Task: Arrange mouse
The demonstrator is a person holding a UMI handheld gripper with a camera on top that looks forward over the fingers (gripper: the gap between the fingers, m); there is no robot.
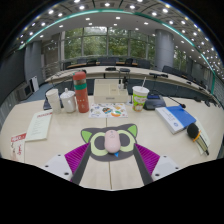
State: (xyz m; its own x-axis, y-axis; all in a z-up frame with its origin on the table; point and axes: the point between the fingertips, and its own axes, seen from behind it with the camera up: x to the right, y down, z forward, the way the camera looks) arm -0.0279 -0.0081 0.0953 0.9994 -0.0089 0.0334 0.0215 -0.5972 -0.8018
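Note:
A small pale pink mouse (pixel 112 143) sits between my two fingertips, over the near part of the light wooden table (pixel 60 140). My gripper (pixel 112 146) is shut on it. The dark, green-edged fingers (pixel 94 146) press on its left and right sides. The purple pads show just outside them. The mouse's underside is hidden, so I cannot tell whether it touches the table.
Beyond the fingers stand a red-capped bottle (pixel 80 90), white cups (pixel 54 98), a box (pixel 105 90) and a green-banded paper cup (pixel 140 96). A blue book (pixel 176 118) and a black object (pixel 198 136) lie to the right. Papers (pixel 40 125) lie to the left.

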